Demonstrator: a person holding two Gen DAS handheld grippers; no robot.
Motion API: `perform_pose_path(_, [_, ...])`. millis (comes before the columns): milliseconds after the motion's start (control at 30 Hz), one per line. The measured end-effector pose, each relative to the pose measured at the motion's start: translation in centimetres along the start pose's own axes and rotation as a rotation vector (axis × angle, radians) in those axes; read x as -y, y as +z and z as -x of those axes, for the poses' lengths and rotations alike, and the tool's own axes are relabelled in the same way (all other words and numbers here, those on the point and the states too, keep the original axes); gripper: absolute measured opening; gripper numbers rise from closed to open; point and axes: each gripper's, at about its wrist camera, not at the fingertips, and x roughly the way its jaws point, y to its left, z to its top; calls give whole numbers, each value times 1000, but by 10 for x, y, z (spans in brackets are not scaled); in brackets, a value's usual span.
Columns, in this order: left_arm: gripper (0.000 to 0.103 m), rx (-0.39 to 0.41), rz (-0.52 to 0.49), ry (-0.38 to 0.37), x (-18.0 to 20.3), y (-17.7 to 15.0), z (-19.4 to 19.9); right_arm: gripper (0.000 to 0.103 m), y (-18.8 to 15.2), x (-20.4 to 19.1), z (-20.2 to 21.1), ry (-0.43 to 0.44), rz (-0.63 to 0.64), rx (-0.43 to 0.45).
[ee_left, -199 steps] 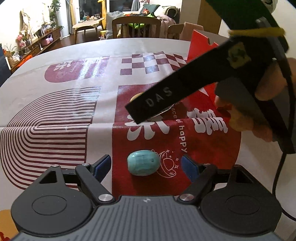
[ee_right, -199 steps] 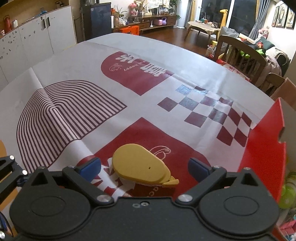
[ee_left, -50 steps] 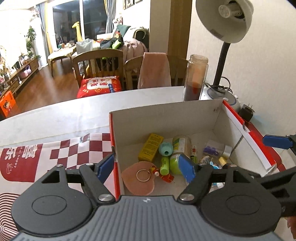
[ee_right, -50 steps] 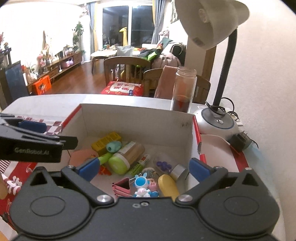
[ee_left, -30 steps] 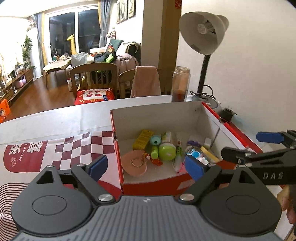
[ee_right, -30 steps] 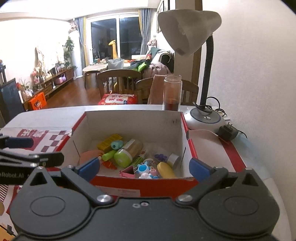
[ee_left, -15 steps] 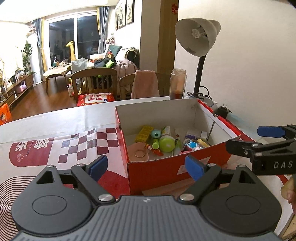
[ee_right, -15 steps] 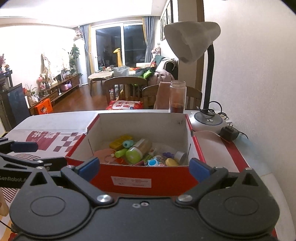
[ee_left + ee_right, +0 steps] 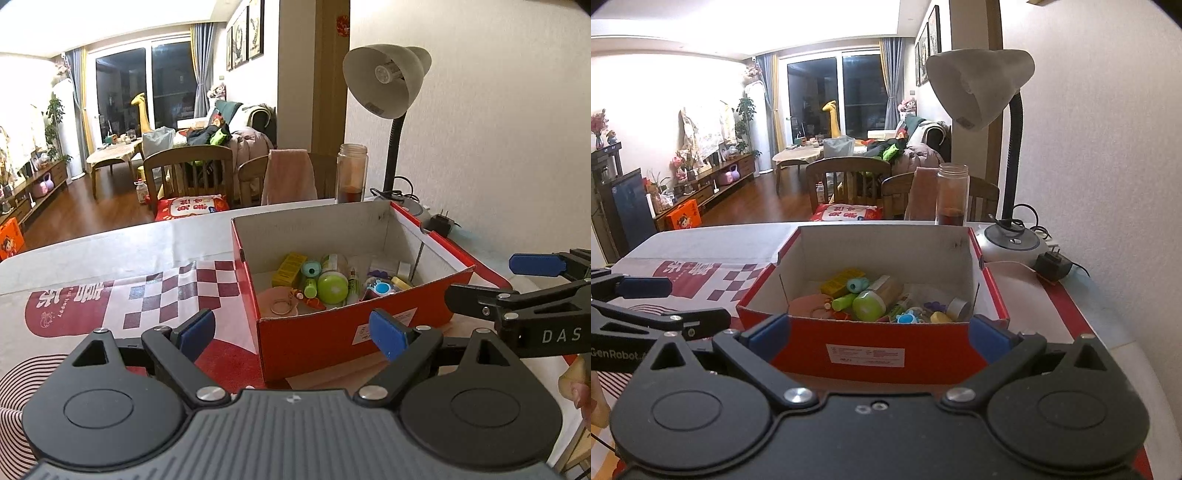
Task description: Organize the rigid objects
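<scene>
Both tongs (image 9: 291, 332) (image 9: 881, 334), spread and empty, have backed away from one red box (image 9: 864, 356).

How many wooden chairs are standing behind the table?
2. One slat-backed wooden chair holds a red printed cushion; the other wooden chair, closer to the glass jar, has a pink towel draped over it. The table may hide others.

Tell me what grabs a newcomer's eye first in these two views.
The red cardboard box sits on the table right ahead of both grippers, crowded with small things, a lime-green capped bottle near its middle. Behind its far right corner a white desk lamp leans over the table beside a glass jar. Both grippers stand open and empty.
</scene>
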Motion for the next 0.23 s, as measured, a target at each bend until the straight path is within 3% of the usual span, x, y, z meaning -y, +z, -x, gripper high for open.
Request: perform_pose_path(233, [91,-1,-2,-17,-3,-3,3,103,-3,-4,-1,7,0,-6])
